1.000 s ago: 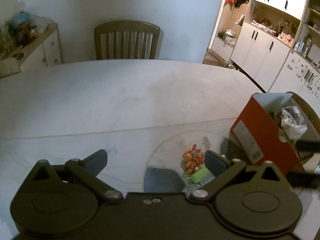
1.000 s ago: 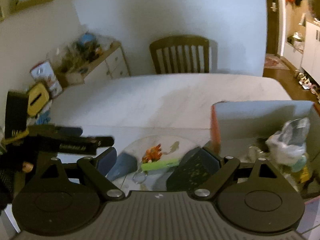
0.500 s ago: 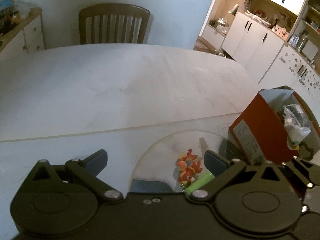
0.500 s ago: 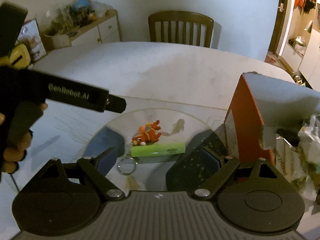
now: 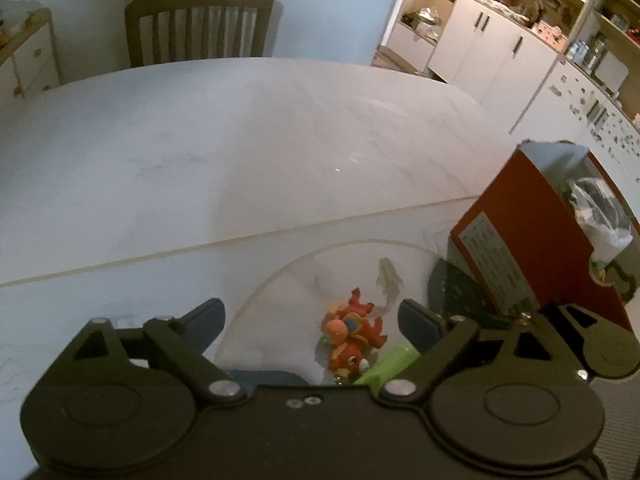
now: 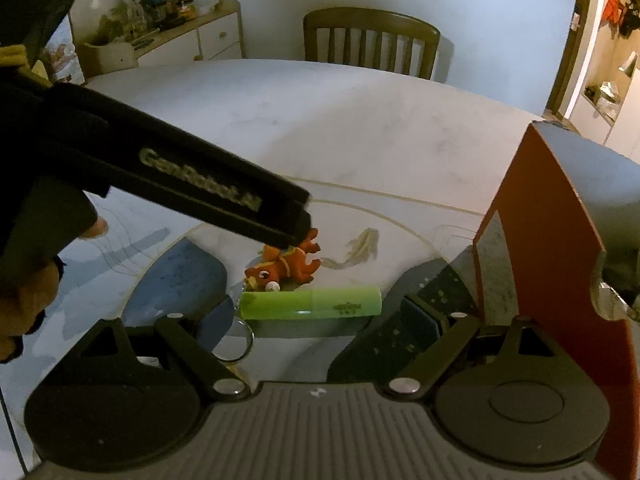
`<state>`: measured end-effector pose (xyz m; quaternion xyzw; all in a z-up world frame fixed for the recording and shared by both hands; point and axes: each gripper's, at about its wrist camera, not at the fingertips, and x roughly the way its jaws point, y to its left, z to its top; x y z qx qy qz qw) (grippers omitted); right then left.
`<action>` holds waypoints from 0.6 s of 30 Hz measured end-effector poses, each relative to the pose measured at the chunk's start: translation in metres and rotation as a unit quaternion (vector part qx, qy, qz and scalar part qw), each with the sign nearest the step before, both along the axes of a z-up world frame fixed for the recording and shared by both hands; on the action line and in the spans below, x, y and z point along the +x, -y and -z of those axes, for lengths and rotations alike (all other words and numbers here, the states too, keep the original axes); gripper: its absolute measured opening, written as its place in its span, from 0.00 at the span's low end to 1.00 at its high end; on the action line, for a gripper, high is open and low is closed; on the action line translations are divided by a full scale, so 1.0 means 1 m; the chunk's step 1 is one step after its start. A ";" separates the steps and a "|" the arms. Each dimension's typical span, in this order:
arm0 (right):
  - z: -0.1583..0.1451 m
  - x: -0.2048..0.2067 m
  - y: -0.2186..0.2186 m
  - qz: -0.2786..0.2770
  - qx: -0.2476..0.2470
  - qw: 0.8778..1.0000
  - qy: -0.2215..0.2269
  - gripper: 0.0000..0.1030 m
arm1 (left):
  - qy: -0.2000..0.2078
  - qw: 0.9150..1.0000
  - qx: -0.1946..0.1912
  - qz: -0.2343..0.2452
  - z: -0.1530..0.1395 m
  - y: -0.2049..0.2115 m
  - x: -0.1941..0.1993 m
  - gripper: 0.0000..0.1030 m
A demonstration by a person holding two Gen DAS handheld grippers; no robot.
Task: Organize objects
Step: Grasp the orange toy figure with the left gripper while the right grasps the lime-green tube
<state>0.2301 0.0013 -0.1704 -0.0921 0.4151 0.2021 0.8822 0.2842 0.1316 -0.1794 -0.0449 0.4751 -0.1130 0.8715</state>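
You held both claws released, left (image 5: 310, 318) narrowing, right (image 6: 316, 320) | green tube (image 6: 311, 303): light, stiff, rolls; pinch mid-body | glass disc (image 6: 404, 232) centre.

Pale wall (image 5: 328, 8), wooden chair (image 5: 200, 24) behind white marble table (image 5: 224, 152); white cabinets (image 5: 492, 52) right, cluttered sideboard (image 6: 176, 36) left.

A pale marble-look table (image 5: 240, 152) with a smooth, faintly glossy top carries a clear glass disc (image 6: 384, 216). On it lie a matt rubbery orange figure (image 6: 294, 266), its shiny metal key ring (image 6: 236, 340) and a smooth green plastic tube (image 6: 312, 303). Beside them stands a matt orange cardboard box (image 5: 532, 240) with a paper label and crinkled plastic bag (image 5: 600, 216); behind, a wooden slatted chair (image 5: 200, 24).
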 end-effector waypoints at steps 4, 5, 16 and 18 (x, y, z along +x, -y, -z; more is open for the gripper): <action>0.003 0.000 -0.002 -0.010 -0.002 1.000 0.005 0.88 | 0.000 1.000 0.006 0.017 0.003 0.007 0.000 0.81; 0.004 0.000 -0.002 -0.010 -0.001 1.000 0.005 0.88 | -0.002 1.000 0.005 0.018 0.005 0.008 0.001 0.79; 0.005 0.002 -0.002 -0.009 0.006 1.000 0.003 0.79 | -0.007 0.999 -0.001 0.048 0.012 0.018 -0.001 0.55; 0.005 0.002 -0.002 -0.010 0.006 1.000 0.003 0.79 | -0.009 0.999 -0.005 0.051 0.013 0.019 -0.002 0.53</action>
